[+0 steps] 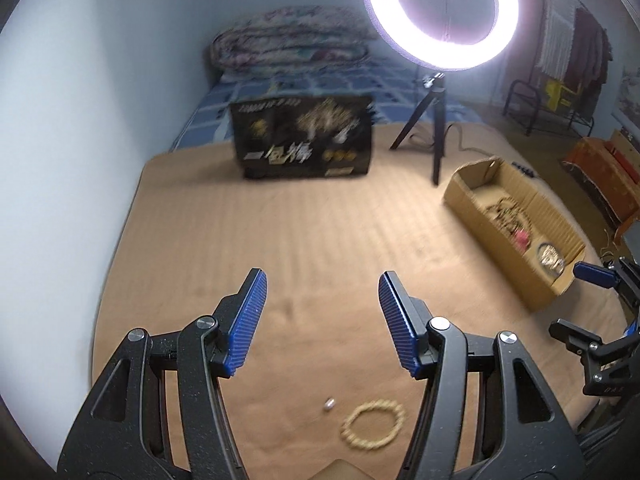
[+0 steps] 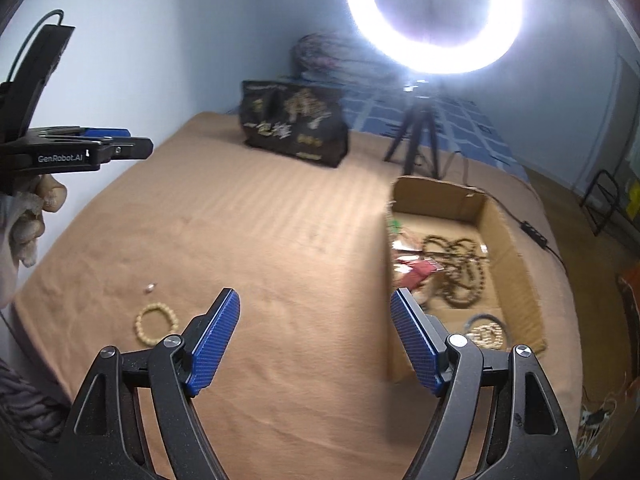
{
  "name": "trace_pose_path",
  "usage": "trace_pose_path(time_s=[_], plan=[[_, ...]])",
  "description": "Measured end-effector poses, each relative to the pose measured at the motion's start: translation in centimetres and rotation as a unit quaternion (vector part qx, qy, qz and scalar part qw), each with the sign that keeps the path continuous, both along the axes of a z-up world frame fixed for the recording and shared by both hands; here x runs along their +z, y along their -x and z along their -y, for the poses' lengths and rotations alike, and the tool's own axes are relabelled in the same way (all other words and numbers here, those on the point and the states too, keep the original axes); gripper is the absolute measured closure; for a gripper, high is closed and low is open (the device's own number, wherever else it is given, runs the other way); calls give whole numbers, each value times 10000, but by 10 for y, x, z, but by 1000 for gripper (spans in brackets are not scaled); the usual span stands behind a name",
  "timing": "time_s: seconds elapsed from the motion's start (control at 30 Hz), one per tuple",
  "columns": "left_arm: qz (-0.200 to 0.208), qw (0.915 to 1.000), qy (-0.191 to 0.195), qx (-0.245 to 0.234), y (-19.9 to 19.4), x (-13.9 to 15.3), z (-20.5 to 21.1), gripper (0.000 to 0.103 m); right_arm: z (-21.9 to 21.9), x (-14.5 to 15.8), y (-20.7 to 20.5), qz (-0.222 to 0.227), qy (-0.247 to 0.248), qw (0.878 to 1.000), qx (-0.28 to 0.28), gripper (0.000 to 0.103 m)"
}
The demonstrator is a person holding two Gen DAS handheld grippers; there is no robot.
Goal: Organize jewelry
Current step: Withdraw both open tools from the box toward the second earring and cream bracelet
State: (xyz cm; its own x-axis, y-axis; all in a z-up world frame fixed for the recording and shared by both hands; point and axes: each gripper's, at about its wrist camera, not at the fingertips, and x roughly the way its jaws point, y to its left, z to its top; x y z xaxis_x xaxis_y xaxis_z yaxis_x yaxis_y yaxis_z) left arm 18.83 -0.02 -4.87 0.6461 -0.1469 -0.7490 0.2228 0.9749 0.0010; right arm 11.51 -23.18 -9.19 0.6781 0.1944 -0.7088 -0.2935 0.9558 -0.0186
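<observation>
Tan bedding covers the bed, lit by a ring light on its tripod beyond a black printed bag. Below the left hand-held gripper, whose jaws stand wide and hold nothing, lie a cream bead bracelet and a small silver piece, too tiny to identify. Right of the right hand-held gripper, also wide and holding nothing, a cardboard box holds dark bead strands and blurred red items, partly hidden behind its finger.
</observation>
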Motion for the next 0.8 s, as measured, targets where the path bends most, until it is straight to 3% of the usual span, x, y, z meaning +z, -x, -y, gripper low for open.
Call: trace_pose_path(time_s=[0.23, 0.47, 0.57, 0.7, 0.8], plan=[[-274, 9996, -32, -48, 24, -35, -31, 44, -51, -27, 6, -371, 120, 9979, 524, 25], [-811, 9961, 246, -226, 39, -77, -38, 67, -90, -52, 6, -733, 117, 9936, 849, 26], [-1039, 9936, 349, -284, 43, -94, -35, 70, -98, -63, 3, -905, -18, 9920, 883, 26], [-1173, 9917, 399, -336, 43, -105, -31, 73, -110, -74, 2, -1073, 1, 9894, 983, 44], [-1229, 9908, 460, -338, 41, -110, -30, 73, -114, -84, -1, -1194, -56, 9878, 1000, 51]])
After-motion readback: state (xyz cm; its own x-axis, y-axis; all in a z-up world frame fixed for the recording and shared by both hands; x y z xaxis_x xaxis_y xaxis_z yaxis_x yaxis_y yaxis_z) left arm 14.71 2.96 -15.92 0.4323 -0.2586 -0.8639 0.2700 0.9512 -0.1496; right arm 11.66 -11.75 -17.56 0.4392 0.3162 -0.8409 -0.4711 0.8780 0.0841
